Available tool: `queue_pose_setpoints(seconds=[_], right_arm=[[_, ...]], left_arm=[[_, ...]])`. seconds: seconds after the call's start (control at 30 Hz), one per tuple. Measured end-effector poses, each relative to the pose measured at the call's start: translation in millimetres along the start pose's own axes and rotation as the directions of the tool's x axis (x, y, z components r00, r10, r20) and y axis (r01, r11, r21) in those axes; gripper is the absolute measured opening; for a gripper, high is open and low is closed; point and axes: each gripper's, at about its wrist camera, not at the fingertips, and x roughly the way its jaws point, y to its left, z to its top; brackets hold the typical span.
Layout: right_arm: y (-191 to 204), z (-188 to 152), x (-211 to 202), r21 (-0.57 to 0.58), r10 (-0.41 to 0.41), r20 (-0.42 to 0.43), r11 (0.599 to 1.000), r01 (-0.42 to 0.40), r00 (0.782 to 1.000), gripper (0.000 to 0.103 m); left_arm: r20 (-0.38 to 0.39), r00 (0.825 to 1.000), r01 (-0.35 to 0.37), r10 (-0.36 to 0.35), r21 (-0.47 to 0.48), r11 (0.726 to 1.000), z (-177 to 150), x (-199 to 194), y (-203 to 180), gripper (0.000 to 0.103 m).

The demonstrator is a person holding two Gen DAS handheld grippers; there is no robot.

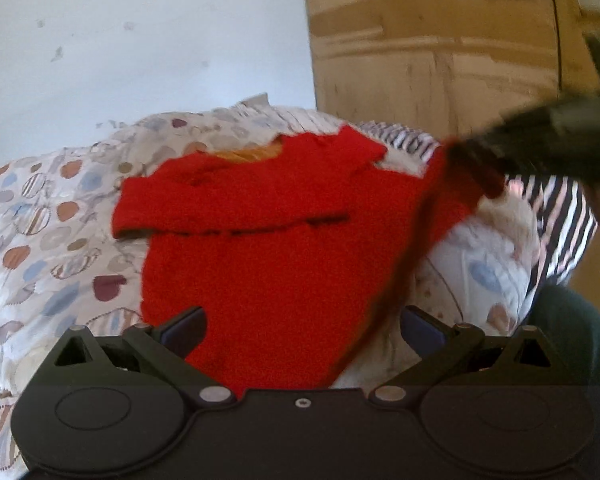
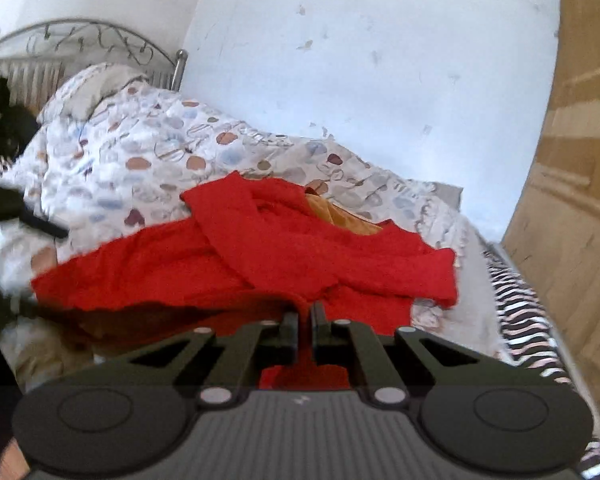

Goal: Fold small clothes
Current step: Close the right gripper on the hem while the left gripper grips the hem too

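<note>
Red garment (image 1: 260,248) apparently lengthwise toward wall (image 1: 140,40)

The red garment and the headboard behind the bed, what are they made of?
The red garment looks like soft matte fabric, perhaps fleece or knit: it drapes in folds with a fuzzy surface. The curved silvery headboard looks like polished metal: thin scrollwork bars and shiny round knobs.

no text, label, brand, number or sign can be read in either view. a small pale mark is seen on the ribbed body of the right gripper (image 2: 305,312), but it is too small and blurred to be made out.
</note>
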Motion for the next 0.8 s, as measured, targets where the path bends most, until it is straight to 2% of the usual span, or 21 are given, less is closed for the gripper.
queue_pose_setpoints(seconds=[0.1,0.2,0.27,0.3,0.37,0.43,0.5,0.7,0.73,0.8], right_arm=[[-8.8,3.2,18.8,0.047,0.018,-0.020,0.999,-0.017,1.000,0.007],[-20.0,7.8,29.3,0.130,0.039,-0.023,0.991,-0.036,0.999,0.007],[-24.0,7.9,28.7,0.168,0.040,-0.017,0.985,-0.037,0.999,0.007],[-26.7,8.0,27.7,0.171,0.036,-0.013,0.985,-0.033,0.999,0.007],[-28.1,7.7,25.4,0.165,0.024,-0.006,0.986,-0.022,1.000,0.007],[-31.0,6.6,22.3,0.169,0.015,-0.003,0.986,-0.015,1.000,0.007],[-35.4,4.5,21.4,0.172,0.008,-0.007,0.985,-0.007,1.000,0.007],[-36.9,-4.8,23.4,0.202,0.000,-0.028,0.979,0.006,1.000,0.007],[-35.5,-6.3,23.0,0.199,-0.003,-0.031,0.980,0.009,1.000,0.007],[-29.8,-10.7,21.3,0.174,-0.012,-0.041,0.985,0.019,0.999,0.007]], left_arm=[[-0.033,0.999,-0.006,0.009,0.073,0.997,-2.4,12.8,-15.8,0.102],[-0.104,0.988,-0.093,0.110,0.155,0.983,-5.2,33.5,-27.1,0.100],[-0.139,0.978,-0.129,0.155,0.180,0.975,-7.1,44.7,-25.1,0.089],[-0.146,0.974,-0.146,0.173,0.180,0.973,-7.7,47.1,-21.3,0.087],[-0.155,0.964,-0.188,0.215,0.169,0.967,-8.6,50.3,-10.2,0.068],[-0.159,0.958,-0.212,0.240,0.176,0.961,-9.9,50.4,1.9,0.054],[-0.149,0.950,-0.246,0.275,0.188,0.951,-11.4,48.4,15.1,0.054],[-0.121,0.944,-0.277,0.307,0.218,0.936,-13.7,36.6,36.8,0.054],[-0.113,0.943,-0.284,0.313,0.218,0.934,-13.2,35.2,37.1,0.050],[-0.108,0.947,-0.277,0.302,0.198,0.940,-13.6,31.9,39.4,0.032]])
